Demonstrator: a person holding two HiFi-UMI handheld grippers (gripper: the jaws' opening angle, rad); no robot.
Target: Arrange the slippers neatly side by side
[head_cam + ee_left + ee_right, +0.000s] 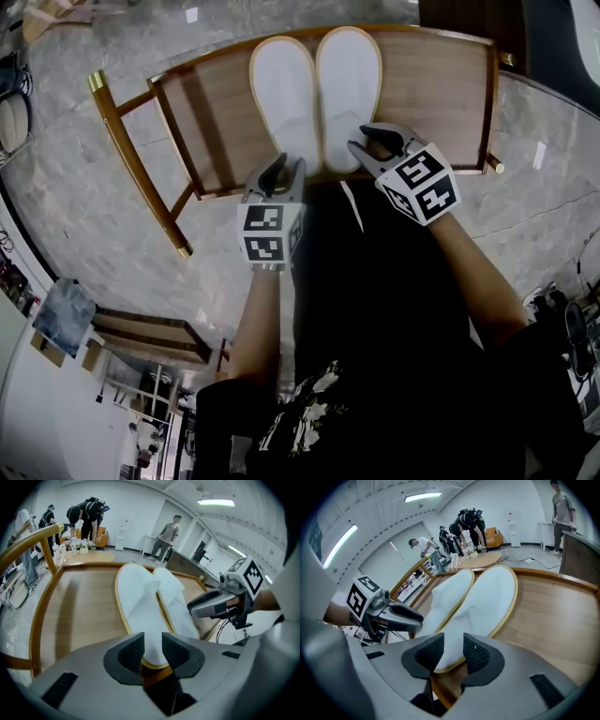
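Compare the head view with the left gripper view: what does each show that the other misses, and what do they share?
Only the head view shows the person's forearms, the marble floor and the seat's gold-tipped legs. Only the left gripper view shows people standing in the room behind and a ceiling light. Both show the two white slippers side by side on the wooden seat, with the right gripper near their heel end.

Two white slippers (284,89) lie touching, side by side, on a bench (216,122).
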